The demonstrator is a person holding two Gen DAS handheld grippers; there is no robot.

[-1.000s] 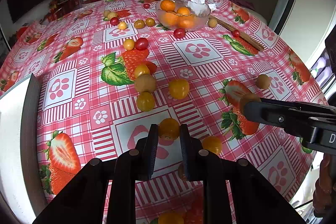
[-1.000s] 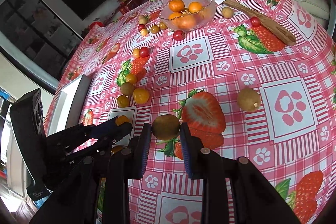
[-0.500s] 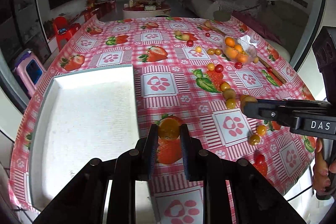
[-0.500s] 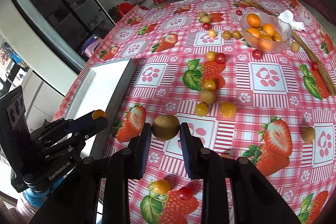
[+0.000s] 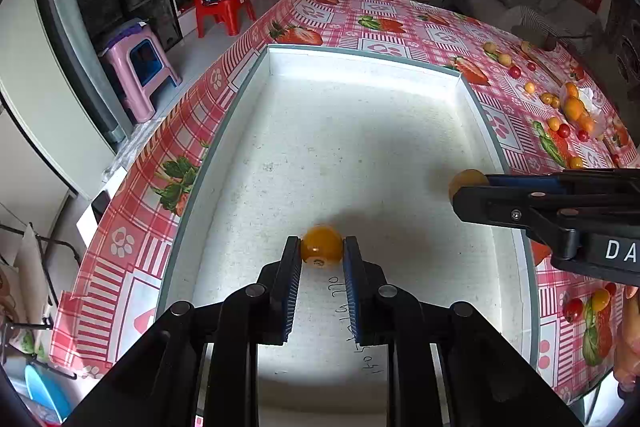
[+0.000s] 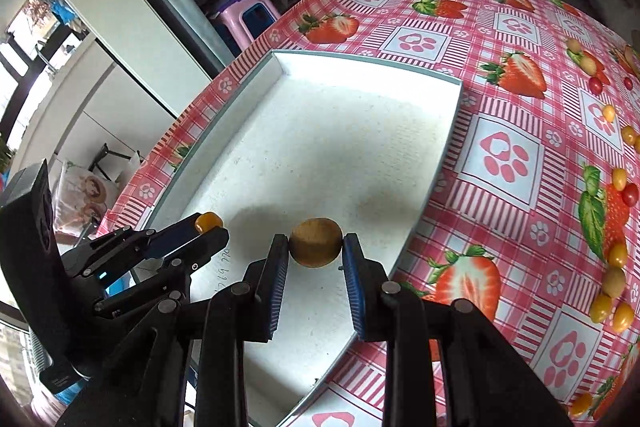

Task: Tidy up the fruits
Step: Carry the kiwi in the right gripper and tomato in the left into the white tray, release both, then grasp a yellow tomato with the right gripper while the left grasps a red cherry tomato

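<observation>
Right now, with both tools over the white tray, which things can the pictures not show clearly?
- Left wrist view: handwriting on the shallow white rectangular tray, partly covered by the left tool holding the small round orange fruit.
- Left wrist view: clear bowl of oranges, too small to count.
- Right wrist view: underside of the brown fuzzy kiwi in the right tool.

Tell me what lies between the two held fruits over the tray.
Only bare white tray floor between the orange fruit and brown fruit, in the left wrist view.

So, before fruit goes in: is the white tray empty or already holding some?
Empty: the white tray shows only bare floor; both fruits sit clamped in the grippers above it.
</observation>
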